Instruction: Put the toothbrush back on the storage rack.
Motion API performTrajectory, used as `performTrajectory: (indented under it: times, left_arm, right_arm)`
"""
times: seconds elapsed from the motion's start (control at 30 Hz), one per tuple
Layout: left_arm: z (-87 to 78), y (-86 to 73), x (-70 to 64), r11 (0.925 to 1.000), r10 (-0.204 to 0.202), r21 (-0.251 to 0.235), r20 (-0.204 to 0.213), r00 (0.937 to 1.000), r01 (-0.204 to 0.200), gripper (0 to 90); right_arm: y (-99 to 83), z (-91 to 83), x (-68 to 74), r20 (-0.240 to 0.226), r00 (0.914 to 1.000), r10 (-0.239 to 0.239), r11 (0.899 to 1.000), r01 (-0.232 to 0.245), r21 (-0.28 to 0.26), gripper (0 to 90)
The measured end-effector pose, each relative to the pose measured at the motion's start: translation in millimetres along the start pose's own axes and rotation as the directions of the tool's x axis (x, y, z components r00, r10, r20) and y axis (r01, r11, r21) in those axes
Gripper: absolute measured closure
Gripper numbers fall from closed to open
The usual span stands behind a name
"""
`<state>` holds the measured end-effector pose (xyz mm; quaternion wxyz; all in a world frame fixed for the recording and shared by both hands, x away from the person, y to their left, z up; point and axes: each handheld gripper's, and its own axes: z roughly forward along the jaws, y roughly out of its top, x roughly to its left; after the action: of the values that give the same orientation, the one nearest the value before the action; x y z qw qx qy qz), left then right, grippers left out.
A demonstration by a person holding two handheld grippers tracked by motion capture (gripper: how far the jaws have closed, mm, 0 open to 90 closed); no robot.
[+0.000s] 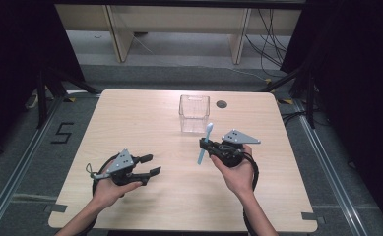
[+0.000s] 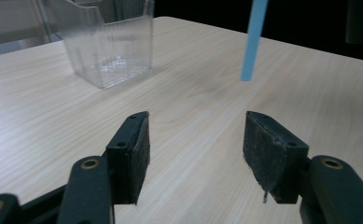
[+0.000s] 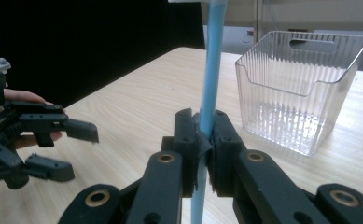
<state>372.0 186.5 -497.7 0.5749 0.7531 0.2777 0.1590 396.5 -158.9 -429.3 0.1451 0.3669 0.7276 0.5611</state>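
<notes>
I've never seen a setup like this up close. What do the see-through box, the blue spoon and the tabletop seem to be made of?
The box looks like clear rigid plastic: you see through it, and its walls are finely ribbed and glossy. The blue spoon, clamped in the right gripper, looks like matte moulded plastic, uniformly pale blue. The tabletop shows pale wood grain, but whether it is laminate or real wood cannot be told.

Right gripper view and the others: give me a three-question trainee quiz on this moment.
1. True or false: the right tongs are shut on the long light-blue plastic spoon.
2. The left tongs are: A) open, B) shut on the spoon.
3. What does the clear ribbed plastic bin hold?

Key: 1 true; 2 A; 3 nothing.
</notes>
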Motion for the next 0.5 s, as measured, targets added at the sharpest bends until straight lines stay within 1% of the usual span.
performTrajectory:
  times: [0.03, 0.07, 0.13, 0.17, 0.2, 0.23, 0.27, 0.33, 0.37, 0.4, 0.43, 0.47, 0.5]
  left_arm:
    - [-3.0, -0.7, 1.7, 1.0000, -0.007, -0.001, -0.013, 0.9999, 0.007, 39.1]
    - [-4.8, -2.2, 3.6, 0.9998, -0.014, -0.015, -0.019, 0.9997, 0.014, 38.1]
    - [-11.0, -5.2, 7.1, 0.9995, -0.029, -0.011, -0.046, 0.9985, 0.028, 36.4]
    - [-12.4, -6.7, 8.1, 0.9991, -0.038, -0.018, -0.053, 0.9979, 0.037, 35.7]
    - [-13.7, -8.8, 10.1, 0.9987, -0.043, -0.031, -0.057, 0.9974, 0.042, 35.3]
    - [-15.7, -10.7, 11.6, 0.9982, -0.052, -0.035, -0.067, 0.9964, 0.050, 34.9]
    - [-18.5, -12.1, 12.9, 0.9979, -0.061, -0.027, -0.079, 0.9949, 0.059, 34.7]
    - [-21.9, -15.5, 16.5, 0.9961, -0.085, -0.031, -0.087, 0.9926, 0.082, 34.9]
    - [-22.3, -17.2, 18.4, 0.9946, -0.096, -0.048, -0.081, 0.9921, 0.092, 35.0]
    - [-24.6, -17.7, 19.1, 0.9948, -0.097, -0.039, -0.097, 0.9905, 0.094, 35.0]
    - [-25.9, -18.4, 20.1, 0.9946, -0.099, -0.042, -0.105, 0.9896, 0.095, 35.0]
    - [-27.2, -19.0, 21.2, 0.9949, -0.097, -0.040, -0.113, 0.9888, 0.093, 34.9]
    - [-27.3, -20.0, 22.5, 0.9945, -0.097, -0.051, -0.117, 0.9883, 0.092, 34.9]
  right_arm:
    - [1.2, -1.3, -1.9, 0.029, 0.9989, -0.037, 0.999, 0.038, -0.014, 83.7]
    - [1.7, -1.6, -1.1, 0.012, 0.9998, -0.015, 1.000, 0.015, -0.008, 83.7]
    - [3.2, -3.5, -1.8, 0.019, 0.9997, -0.018, 1.000, 0.018, -0.012, 83.8]
    - [3.9, -4.2, -2.8, 0.027, 0.9993, -0.028, 0.999, 0.028, -0.016, 83.7]
    - [4.1, -4.5, -3.5, 0.025, 0.9992, -0.031, 0.999, 0.032, -0.020, 83.7]
    - [4.4, -5.1, -3.4, 0.023, 0.9995, -0.021, 1.000, 0.022, -0.014, 83.8]
    - [4.6, -5.5, -4.2, 0.033, 0.9989, -0.034, 0.999, 0.035, -0.022, 83.8]
    - [5.2, -6.6, -5.7, 0.036, 0.9987, -0.035, 0.999, 0.036, -0.017, 83.7]
    - [5.8, -7.1, -7.7, 0.053, 0.9969, -0.059, 0.998, 0.060, -0.026, 83.7]
    - [6.3, -7.1, -7.5, 0.041, 0.9981, -0.046, 0.999, 0.047, -0.017, 83.7]
    - [6.9, -7.9, -7.7, 0.048, 0.9977, -0.049, 0.999, 0.049, -0.015, 83.7]
    - [8.1, -9.2, -7.9, 0.060, 0.9972, -0.045, 0.999, 0.046, -0.025, 83.8]
    - [8.1, -9.2, -7.9, 0.060, 0.9972, -0.045, 0.999, 0.046, -0.025, 83.8]
